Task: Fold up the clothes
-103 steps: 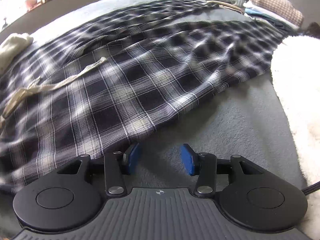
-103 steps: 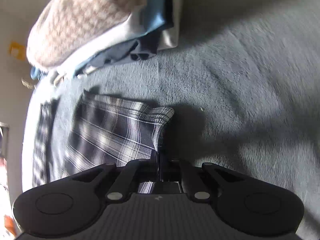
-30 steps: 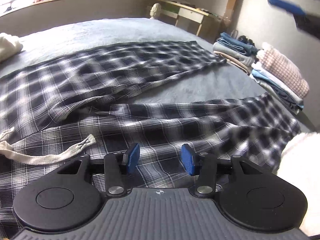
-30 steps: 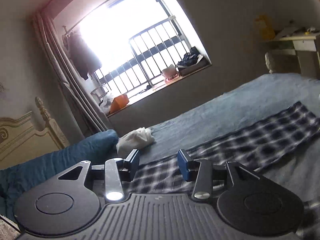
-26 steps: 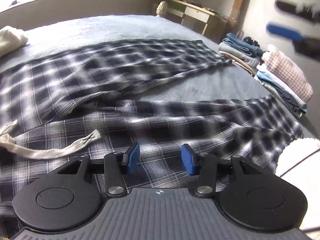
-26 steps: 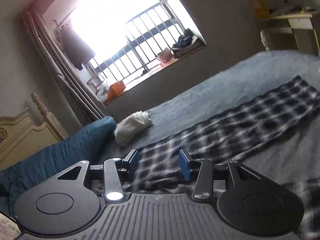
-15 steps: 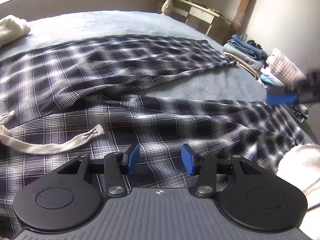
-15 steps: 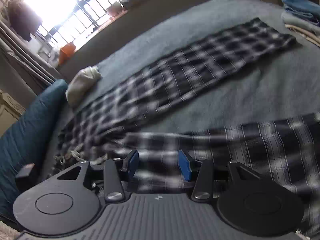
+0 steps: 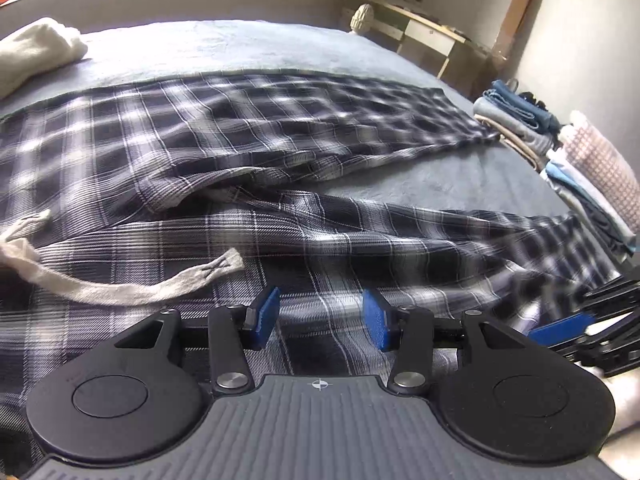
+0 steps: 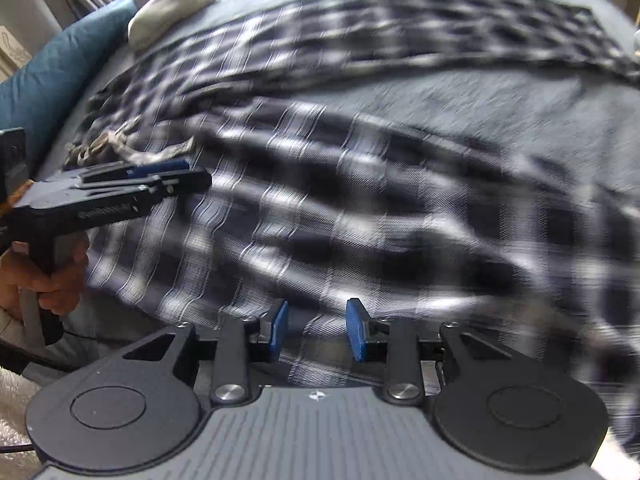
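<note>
I note the dark navy and white plaid flannel trousers (image 9: 248, 152) lying spread across the grey-blue bedspread (image 9: 224, 44), waist end toward the left of the left wrist view, both legs running rightward. The far leg lies flat and smooth; the near leg is rumpled, with long creases along its length. A cream woven drawstring (image 9: 132, 288) curls loose over the waist area. In the right wrist view the same fabric is blurred.

My left gripper (image 9: 320, 318) hangs just above the near leg, blue pads apart, nothing between them. My right gripper (image 10: 316, 330) points steeply down at the near leg; its jaws have just been closing, yet a gap remains and I see no cloth pinched between the pads. The person's left hand (image 10: 44, 276) grips the left tool's handle.

No containers are in view. A stack of folded clothes (image 9: 576, 168) sits on the bedspread's right edge, beyond the leg ends. A cream bundled cloth (image 9: 36, 50) rests at the far left, next to a teal pillow (image 10: 52, 76)
</note>
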Available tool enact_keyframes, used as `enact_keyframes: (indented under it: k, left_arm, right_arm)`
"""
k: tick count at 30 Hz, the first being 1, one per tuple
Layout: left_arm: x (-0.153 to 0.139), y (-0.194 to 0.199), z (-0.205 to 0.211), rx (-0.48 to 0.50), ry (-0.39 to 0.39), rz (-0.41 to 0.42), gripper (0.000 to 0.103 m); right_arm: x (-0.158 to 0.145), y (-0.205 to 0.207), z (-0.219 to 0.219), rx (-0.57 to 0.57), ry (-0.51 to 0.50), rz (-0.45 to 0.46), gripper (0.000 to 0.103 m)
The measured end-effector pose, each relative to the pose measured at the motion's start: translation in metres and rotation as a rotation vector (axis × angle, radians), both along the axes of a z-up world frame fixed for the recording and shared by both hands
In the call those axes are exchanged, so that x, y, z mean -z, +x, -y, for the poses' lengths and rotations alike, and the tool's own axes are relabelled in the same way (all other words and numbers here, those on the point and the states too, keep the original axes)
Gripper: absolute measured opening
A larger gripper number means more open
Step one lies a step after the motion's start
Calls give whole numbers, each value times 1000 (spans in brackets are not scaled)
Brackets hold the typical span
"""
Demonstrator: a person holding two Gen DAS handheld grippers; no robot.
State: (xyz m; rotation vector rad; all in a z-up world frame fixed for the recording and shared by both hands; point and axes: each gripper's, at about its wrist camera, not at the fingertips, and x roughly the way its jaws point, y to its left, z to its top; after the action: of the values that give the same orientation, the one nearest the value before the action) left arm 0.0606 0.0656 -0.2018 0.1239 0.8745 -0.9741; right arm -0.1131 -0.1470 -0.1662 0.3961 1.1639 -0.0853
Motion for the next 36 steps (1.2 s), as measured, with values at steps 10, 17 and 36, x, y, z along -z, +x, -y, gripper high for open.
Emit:
enact_keyframes:
  k: [10,17,36]
  left_arm:
    - [-17,-8,-101,-118,-73,-207,46]
    - [-15,-20,-169,-318,-77,-311,47]
    - [29,8,-206,-690,-147,-350,34]
  right_arm:
    - [-9,4,-40,-228,35,93,36]
    - [-16,20,-97,-572,-98,195,37]
    - [31,-9,-173,-957,-501,267,9]
